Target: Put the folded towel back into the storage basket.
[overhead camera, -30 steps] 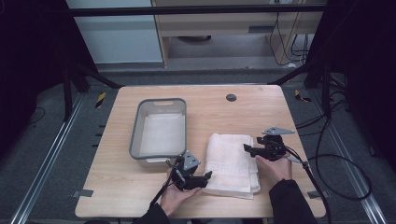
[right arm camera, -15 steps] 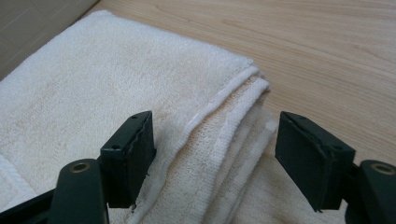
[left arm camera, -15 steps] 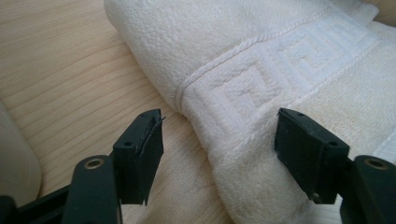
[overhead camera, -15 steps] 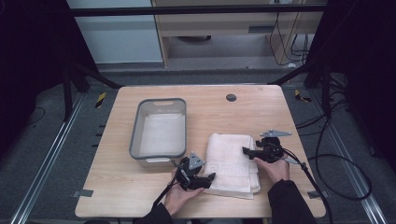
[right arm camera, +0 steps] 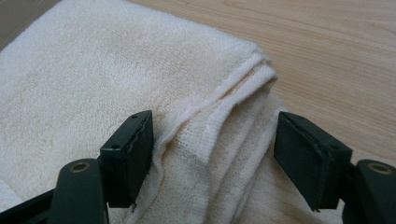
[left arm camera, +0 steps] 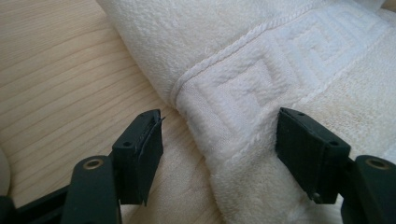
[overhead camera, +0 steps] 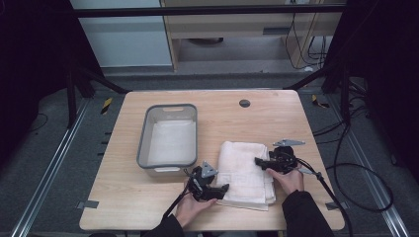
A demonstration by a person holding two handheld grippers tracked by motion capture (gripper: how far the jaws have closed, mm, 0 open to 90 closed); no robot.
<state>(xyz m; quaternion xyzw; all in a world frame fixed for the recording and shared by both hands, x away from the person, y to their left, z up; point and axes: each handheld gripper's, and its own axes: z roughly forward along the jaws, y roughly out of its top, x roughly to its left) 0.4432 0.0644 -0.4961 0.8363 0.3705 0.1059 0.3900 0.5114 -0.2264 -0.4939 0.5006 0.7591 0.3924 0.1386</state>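
Note:
A folded white towel (overhead camera: 244, 170) lies on the wooden table (overhead camera: 276, 123), to the right of a grey bin. My left gripper (overhead camera: 222, 189) is at the towel's near left edge, open. Its jaws straddle the patterned hem of the towel (left arm camera: 243, 93) without closing on it. My right gripper (overhead camera: 259, 161) is at the towel's right edge, also open. Between its jaws lie the stacked folded layers at a corner of the towel (right arm camera: 224, 126).
A grey plastic bin (overhead camera: 169, 137) stands left of the towel with white cloth lying flat inside. A small dark round hole (overhead camera: 244, 103) sits near the table's far edge. Cables (overhead camera: 346, 173) trail off the right side.
My left gripper has slid right onto the towel's near left edge. My right gripper has shifted slightly left and nearer at the right edge.

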